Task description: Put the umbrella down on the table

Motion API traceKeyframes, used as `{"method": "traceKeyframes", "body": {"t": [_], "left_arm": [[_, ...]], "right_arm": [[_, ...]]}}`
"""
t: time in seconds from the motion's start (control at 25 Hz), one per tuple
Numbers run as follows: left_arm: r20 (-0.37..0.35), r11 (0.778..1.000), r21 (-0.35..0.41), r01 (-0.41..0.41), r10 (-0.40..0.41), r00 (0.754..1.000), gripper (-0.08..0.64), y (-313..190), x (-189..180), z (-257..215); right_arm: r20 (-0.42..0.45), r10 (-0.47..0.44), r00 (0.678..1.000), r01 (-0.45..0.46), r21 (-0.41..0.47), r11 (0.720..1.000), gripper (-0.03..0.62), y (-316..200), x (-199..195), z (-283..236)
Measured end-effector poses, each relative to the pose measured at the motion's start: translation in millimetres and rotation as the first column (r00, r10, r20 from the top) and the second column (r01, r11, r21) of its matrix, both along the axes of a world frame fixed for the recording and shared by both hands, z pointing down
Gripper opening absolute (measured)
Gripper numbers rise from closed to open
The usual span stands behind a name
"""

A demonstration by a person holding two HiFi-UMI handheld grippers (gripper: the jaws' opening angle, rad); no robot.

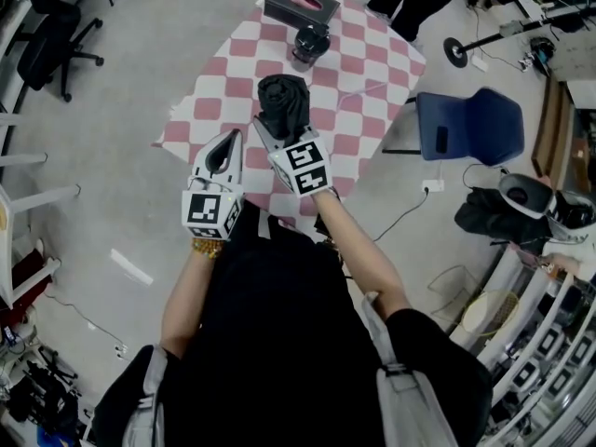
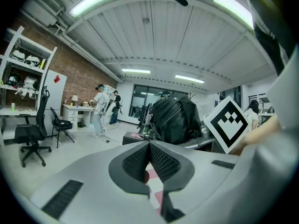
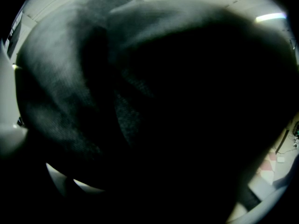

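A folded black umbrella (image 1: 283, 102) hangs over the near half of the table, whose cloth is checked red and white (image 1: 368, 59). My right gripper (image 1: 279, 130) is shut on the umbrella's lower end, below its bunched fabric. In the right gripper view the dark umbrella cloth (image 3: 140, 101) fills almost the whole picture and hides the jaws. My left gripper (image 1: 227, 145) is just left of the umbrella, apart from it, shut with nothing in it. The left gripper view shows its pads (image 2: 140, 160) meeting at the tip, with the umbrella (image 2: 175, 118) ahead on the right.
On the far part of the table lie a black tissue box (image 1: 301, 2) and a dark jar (image 1: 310, 43). A blue chair (image 1: 470, 124) stands right of the table and a black office chair (image 1: 51, 35) at far left. Cables run over the floor.
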State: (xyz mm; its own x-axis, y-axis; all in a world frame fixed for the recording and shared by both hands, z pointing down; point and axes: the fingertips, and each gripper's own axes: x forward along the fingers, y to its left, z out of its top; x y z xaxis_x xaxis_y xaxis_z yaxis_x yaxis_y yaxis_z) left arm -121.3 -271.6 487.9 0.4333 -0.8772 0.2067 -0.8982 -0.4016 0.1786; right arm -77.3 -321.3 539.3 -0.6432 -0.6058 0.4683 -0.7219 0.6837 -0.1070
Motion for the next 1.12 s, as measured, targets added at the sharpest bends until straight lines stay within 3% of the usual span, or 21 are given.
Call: {"method": "traceKeyframes", "body": {"t": [0.4, 1.12], "left_arm": [[-0.022, 0.999, -0.029, 0.019, -0.020, 1.000, 0.014, -18, -36, 14], [-0.039, 0.995, -0.094, 0.017, -0.021, 0.999, 0.014, -47, -65, 44]], "right_arm": [[-0.089, 0.024, 0.996, -0.034, -0.120, 0.992, 0.167, -29, -19, 50], [-0.160, 0.078, 0.984, -0.115, -0.238, 0.964, 0.173, -77, -33, 121]]}}
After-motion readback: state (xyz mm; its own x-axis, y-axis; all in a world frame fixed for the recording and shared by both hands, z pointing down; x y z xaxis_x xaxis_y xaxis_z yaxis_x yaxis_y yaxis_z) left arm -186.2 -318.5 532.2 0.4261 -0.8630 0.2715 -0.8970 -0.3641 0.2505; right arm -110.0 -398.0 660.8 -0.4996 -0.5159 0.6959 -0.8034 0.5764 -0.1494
